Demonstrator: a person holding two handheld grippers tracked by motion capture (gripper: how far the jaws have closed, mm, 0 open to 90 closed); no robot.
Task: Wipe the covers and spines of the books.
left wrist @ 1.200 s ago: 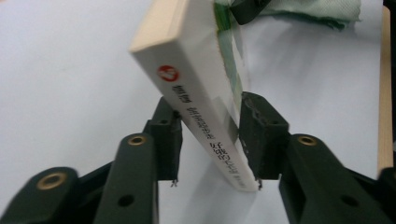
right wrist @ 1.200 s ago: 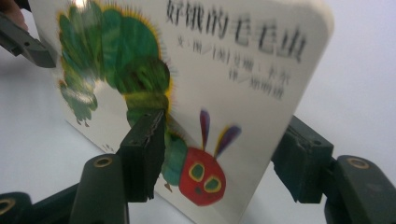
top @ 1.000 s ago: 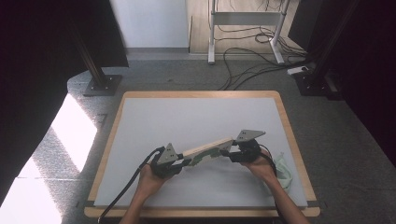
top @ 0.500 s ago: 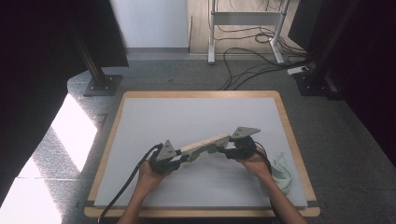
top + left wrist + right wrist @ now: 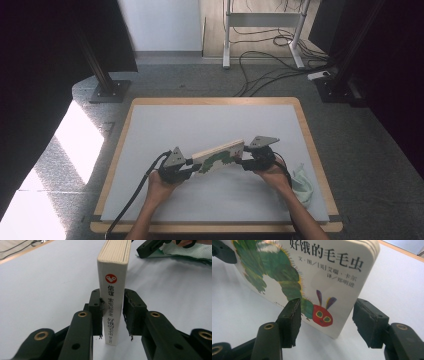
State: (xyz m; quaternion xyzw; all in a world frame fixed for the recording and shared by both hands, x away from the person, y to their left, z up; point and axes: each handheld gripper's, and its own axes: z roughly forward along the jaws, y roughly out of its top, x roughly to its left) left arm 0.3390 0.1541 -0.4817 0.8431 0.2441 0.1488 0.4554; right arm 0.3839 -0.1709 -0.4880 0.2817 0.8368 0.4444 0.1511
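Left gripper pinches the book by its spine, upright on the white table. Right gripper is spread and has just been opening, the book's corner between its jaws, untouched. A green cloth lies just beside the right hand.

White board book cover, printed with a green caterpillar, red face, yellow-green eyes, purple feelers, black lettering. Cream spine with a red round emblem and black characters; pale tan page edges, lined. Black left gripper and black right gripper, brass-coloured rivets on the fingers. Pale grey-white worktop edged in light wood. Mint-green cloth at the right. Dark grey speckled floor, black cables.
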